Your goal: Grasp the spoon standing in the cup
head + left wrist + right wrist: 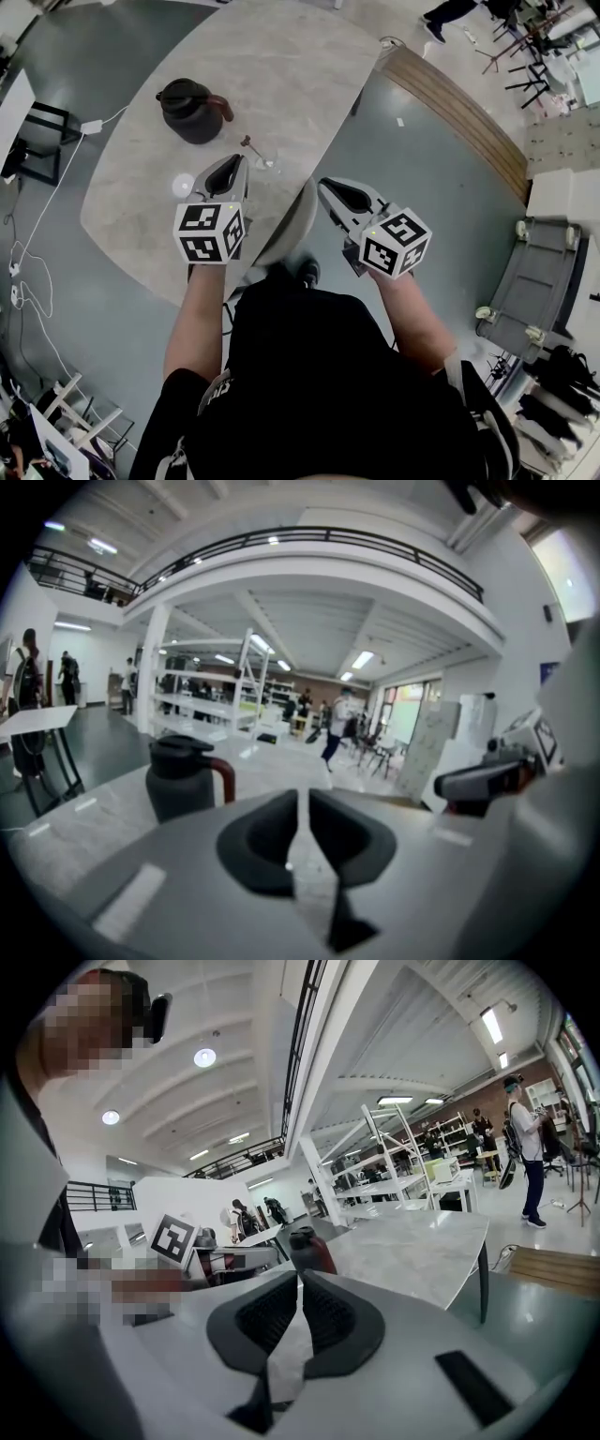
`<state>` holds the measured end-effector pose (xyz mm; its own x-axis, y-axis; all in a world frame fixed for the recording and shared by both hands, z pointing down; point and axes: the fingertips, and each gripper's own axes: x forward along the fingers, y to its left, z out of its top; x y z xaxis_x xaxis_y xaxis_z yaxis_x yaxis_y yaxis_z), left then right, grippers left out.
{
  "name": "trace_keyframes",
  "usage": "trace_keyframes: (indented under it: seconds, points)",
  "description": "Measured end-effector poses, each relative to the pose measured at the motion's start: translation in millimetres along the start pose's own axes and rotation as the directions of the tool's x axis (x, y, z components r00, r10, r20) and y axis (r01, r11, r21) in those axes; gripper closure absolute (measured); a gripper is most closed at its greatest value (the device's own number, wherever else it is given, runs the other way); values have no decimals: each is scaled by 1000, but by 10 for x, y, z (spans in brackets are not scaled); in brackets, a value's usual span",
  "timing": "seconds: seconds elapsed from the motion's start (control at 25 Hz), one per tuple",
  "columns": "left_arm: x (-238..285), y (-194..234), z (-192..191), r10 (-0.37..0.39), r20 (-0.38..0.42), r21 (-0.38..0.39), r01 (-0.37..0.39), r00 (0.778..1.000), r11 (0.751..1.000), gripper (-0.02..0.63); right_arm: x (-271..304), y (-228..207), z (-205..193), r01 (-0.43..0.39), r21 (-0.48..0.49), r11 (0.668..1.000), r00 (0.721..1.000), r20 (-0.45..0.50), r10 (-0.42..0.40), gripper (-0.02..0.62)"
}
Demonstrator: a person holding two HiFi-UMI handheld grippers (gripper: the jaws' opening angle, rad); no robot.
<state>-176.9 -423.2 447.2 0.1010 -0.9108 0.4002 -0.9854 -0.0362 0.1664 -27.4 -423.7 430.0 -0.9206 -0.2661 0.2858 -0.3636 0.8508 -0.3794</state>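
A clear glass cup (265, 161) stands near the table's front edge, and a brown-handled spoon (251, 144) leans out of it to the left. My left gripper (234, 164) hovers just left of and in front of the cup. Its jaws stand a narrow slit apart with nothing between them (303, 794). The cup and spoon do not show in the left gripper view. My right gripper (324, 185) is held off the table's edge, to the right of the cup. Its pads nearly meet at the tips and hold nothing (299, 1277).
A dark jug with a red-brown handle (192, 110) stands on the pale marble table (272, 66) behind the cup; it also shows as the jug (183, 780) and the jug (309, 1246). A small white round thing (183, 185) lies left of my left gripper. A white chair back (292, 220) sits between the grippers.
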Motion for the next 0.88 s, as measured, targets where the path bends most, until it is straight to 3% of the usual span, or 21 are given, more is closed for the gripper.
trace_keyframes:
  seconds: [0.4, 0.88]
  points:
    - [498, 382, -268, -73, -71, -18, 72, 995, 997, 459, 589, 12, -43, -6, 32, 999, 999, -45, 8, 583]
    - [1051, 601, -761, -140, -200, -29, 137, 970, 990, 436, 735, -91, -270, 55, 79, 995, 994, -101, -47, 583]
